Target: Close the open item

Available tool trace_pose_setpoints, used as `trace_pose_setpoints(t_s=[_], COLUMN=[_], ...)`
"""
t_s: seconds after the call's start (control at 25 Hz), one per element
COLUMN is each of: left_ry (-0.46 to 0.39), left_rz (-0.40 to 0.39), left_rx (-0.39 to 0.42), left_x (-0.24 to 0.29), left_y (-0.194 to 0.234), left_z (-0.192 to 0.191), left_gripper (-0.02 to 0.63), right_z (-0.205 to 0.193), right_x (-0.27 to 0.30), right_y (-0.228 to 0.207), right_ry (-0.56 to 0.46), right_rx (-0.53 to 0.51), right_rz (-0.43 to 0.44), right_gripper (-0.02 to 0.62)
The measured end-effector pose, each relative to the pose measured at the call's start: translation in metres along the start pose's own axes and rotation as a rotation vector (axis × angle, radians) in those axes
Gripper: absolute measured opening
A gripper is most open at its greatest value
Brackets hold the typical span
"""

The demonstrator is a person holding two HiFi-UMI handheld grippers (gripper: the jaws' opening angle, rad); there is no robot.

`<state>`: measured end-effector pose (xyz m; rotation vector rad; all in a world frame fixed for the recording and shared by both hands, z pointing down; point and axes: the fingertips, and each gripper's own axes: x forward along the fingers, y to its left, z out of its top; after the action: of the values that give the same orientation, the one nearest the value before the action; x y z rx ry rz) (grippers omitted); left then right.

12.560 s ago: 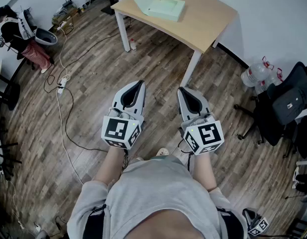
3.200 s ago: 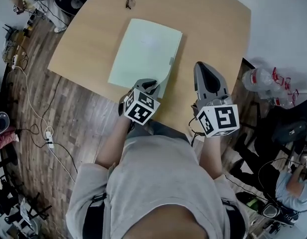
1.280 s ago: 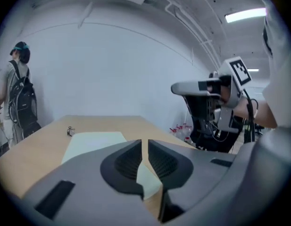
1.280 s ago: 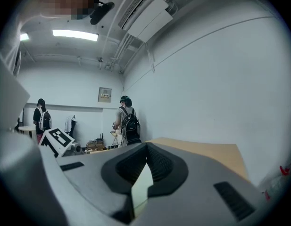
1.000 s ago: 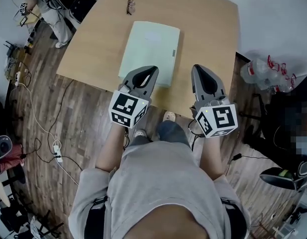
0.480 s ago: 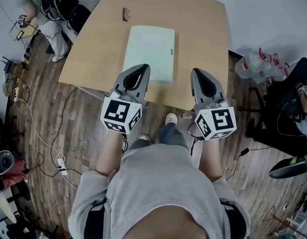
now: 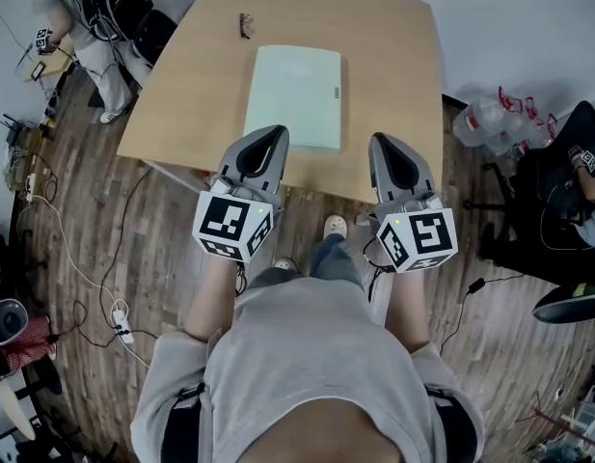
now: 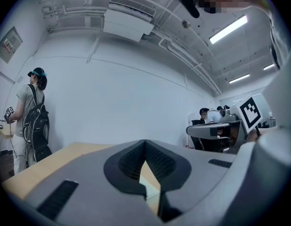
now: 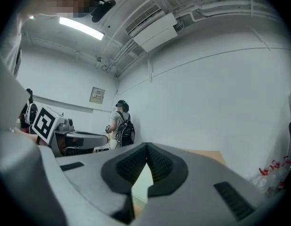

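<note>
The pale green case lies flat in the middle of the desk with its lid down all round, so nothing of its inside can be seen. A small clasp or tab shows on its right edge. Past its far left corner a pair of glasses rests on the bare wood, well apart from the case.

Both tools are held level at the near edge of the desk. The left tool points towards the case's near left corner, the right tool at open desk just right of the case. In the left gripper view the jaws of the left tool meet at the tips with nothing between them. The right tool is pinched together and empty in the same way.

Clear water bottles stand on the floor right of the desk, near a dark chair. A person with a backpack stands off the far left corner. Cables and a power strip trail over the floorboards on the left.
</note>
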<state>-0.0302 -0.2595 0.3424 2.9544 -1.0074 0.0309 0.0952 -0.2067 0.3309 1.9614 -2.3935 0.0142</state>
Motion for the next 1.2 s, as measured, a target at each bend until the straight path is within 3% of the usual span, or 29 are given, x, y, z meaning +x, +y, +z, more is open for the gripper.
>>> trace_pose_setpoints(t_s=[1.2], left_ry=[0.000], left_rz=[-0.046], left_rx=[0.020], left_x=[-0.022], left_y=[0.000], left_z=[-0.005], left_gripper=[0.015], right_z=[0.002], right_x=[-0.006], right_y=[0.034], right_ry=[0.003], right_rx=[-0.004], right_rz=[-0.001], right_gripper=[0.008])
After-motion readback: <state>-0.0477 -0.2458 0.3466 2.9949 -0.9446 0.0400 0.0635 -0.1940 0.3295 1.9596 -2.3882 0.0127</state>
